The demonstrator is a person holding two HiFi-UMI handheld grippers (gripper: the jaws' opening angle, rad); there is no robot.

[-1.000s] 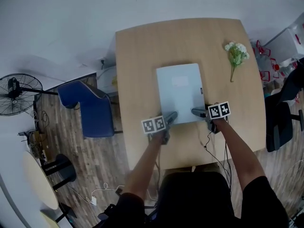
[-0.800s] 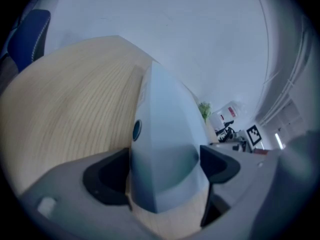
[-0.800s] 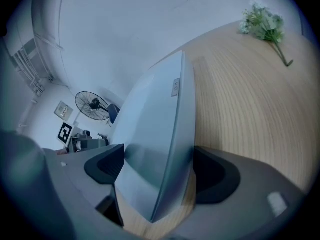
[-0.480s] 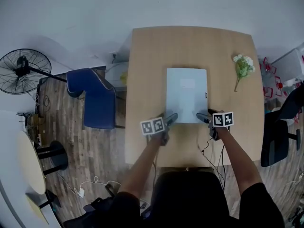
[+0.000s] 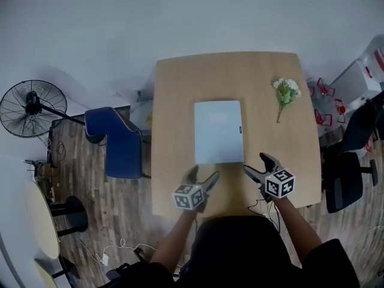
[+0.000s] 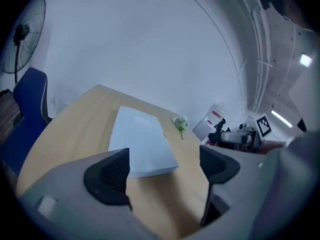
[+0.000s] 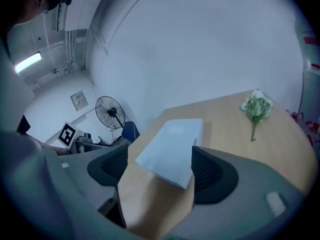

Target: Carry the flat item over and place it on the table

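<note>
Filling the middle of the head view, the pale wooden surface [image 5: 180,101] is a smooth rectangle with rounded corners. At its centre lies the flat item [image 5: 219,131], a thin, pale blue-white rectangle with crisp edges, touched by neither tool. The left tool [image 5: 203,174] hovers off its near left corner, dark ribbed pads spread wide on air. The right tool [image 5: 256,164], off the near right corner, is also spread and empty, its jaws having just been closing slightly. A white-and-green flower sprig [image 5: 285,92] lies near the surface's right edge.
</note>
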